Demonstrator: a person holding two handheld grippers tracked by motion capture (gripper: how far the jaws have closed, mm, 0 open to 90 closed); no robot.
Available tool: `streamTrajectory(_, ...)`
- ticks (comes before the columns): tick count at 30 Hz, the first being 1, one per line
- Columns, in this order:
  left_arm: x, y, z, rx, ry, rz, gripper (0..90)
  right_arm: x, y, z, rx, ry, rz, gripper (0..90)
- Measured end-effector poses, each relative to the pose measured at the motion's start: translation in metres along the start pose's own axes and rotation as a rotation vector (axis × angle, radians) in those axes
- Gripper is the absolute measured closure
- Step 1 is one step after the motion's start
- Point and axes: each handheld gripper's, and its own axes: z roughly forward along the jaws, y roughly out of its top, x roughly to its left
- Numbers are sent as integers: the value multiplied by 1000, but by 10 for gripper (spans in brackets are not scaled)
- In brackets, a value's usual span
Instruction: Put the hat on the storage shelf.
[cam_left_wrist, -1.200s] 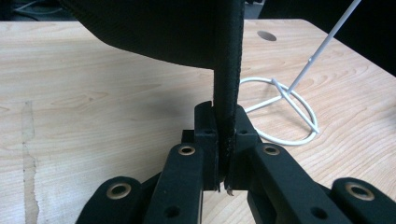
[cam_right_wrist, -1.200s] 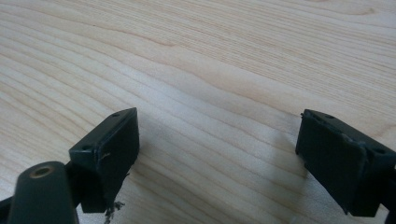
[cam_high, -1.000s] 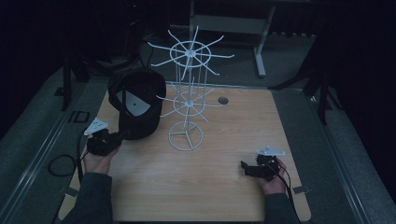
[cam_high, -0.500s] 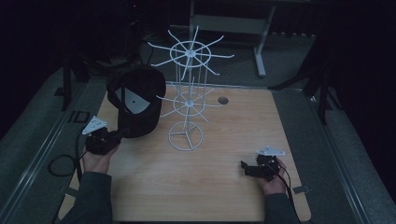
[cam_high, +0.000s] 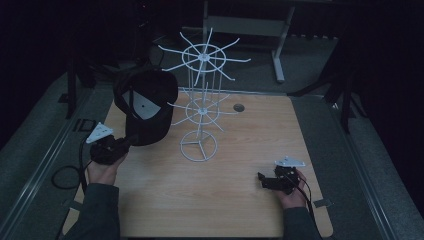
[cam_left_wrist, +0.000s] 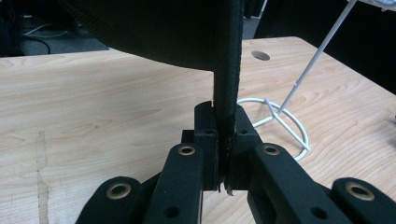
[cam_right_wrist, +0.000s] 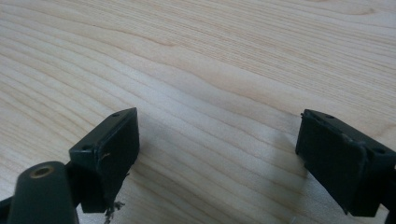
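Note:
A black cap (cam_high: 145, 105) hangs in the air left of a white wire rack (cam_high: 200, 100), its open inside and white label turned toward me. My left gripper (cam_high: 125, 145) is shut on the cap's brim from below. In the left gripper view the pads pinch the brim's edge (cam_left_wrist: 227, 70) at the left gripper (cam_left_wrist: 223, 135), with the rack's ring base (cam_left_wrist: 280, 116) beyond. My right gripper (cam_high: 262, 179) rests low at the table's front right. Its jaws stand open in the right gripper view, right gripper (cam_right_wrist: 219, 158), with bare wood between them.
The wooden table (cam_high: 240, 210) has a round cable hole (cam_high: 238, 107) behind the rack. The rack's wire arms spread out at two levels. A cable loop (cam_high: 62, 176) lies off the table's left edge. A metal stand (cam_high: 277, 55) is behind the table.
The left gripper and the cap have lifted a touch. The right gripper has stayed where it was.

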Motion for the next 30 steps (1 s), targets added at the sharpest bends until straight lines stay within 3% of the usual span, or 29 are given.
streamTrajectory(30, -9, 14, -9, -45, 15, 27, 862, 0, 0, 0, -1, 0, -1, 131)
